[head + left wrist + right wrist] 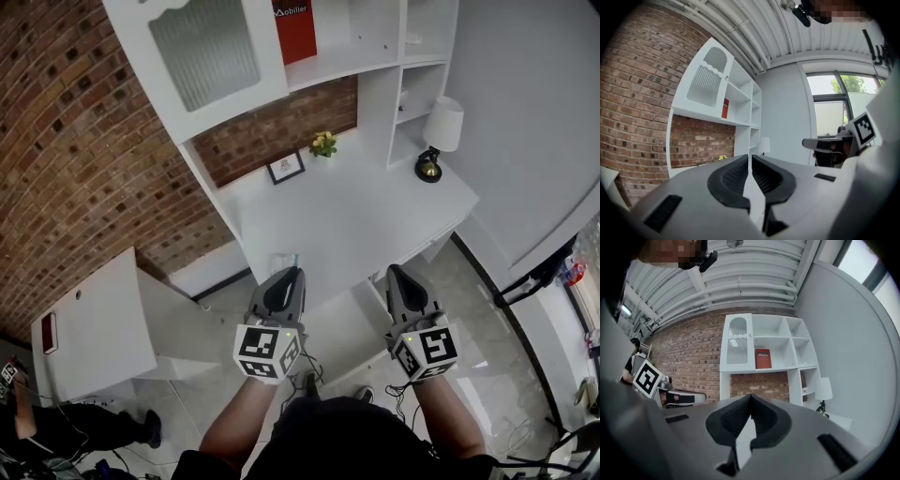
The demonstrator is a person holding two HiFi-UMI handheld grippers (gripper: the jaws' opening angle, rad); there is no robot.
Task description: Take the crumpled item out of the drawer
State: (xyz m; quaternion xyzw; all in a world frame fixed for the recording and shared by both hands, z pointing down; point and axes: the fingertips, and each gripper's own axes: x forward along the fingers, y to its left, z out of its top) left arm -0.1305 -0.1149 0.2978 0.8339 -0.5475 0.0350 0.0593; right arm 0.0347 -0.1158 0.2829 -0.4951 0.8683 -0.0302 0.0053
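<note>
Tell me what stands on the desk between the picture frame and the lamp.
In the head view, a small yellow flower plant stands beside the picture frame; a white shelf upright comes before the lamp.

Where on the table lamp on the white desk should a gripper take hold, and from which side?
On the lamp, probably the slim dark stem under the white shade, since the shade looks too wide to span. Come from the desk front: the shelf unit stands close on its left, the grey wall close by.
</note>
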